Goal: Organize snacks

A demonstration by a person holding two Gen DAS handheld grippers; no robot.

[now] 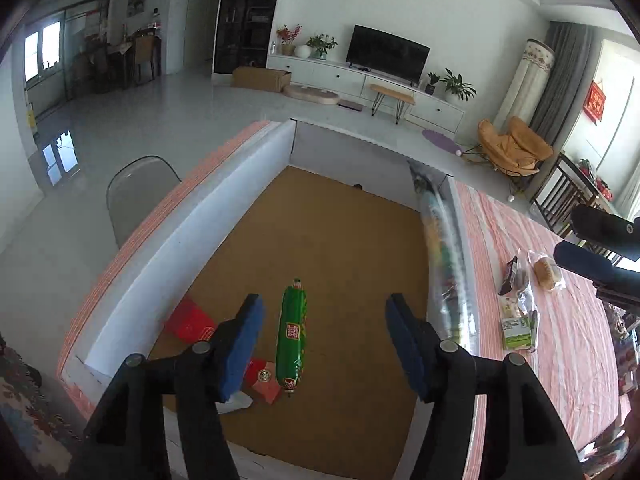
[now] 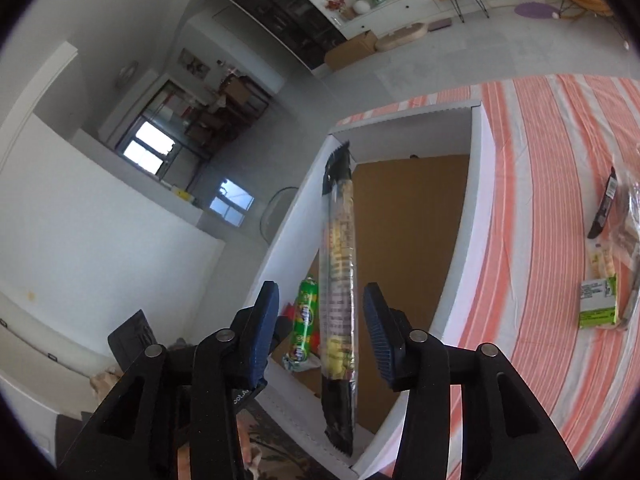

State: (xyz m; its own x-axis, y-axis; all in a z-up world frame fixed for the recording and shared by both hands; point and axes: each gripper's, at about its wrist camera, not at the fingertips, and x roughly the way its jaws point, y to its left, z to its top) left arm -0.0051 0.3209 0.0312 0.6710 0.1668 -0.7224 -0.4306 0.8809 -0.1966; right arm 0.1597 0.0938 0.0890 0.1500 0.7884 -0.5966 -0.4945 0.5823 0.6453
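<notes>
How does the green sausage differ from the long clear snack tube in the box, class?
1. The green sausage is short and plump; the long clear snack tube is far longer and slimmer.
2. The sausage's wrapper is opaque green; the tube is see-through with black ends.
3. The sausage lies flat on the brown floor of the box; the tube stands against the box's side wall.
Both are sealed, cylindrical snacks inside one box.
</notes>
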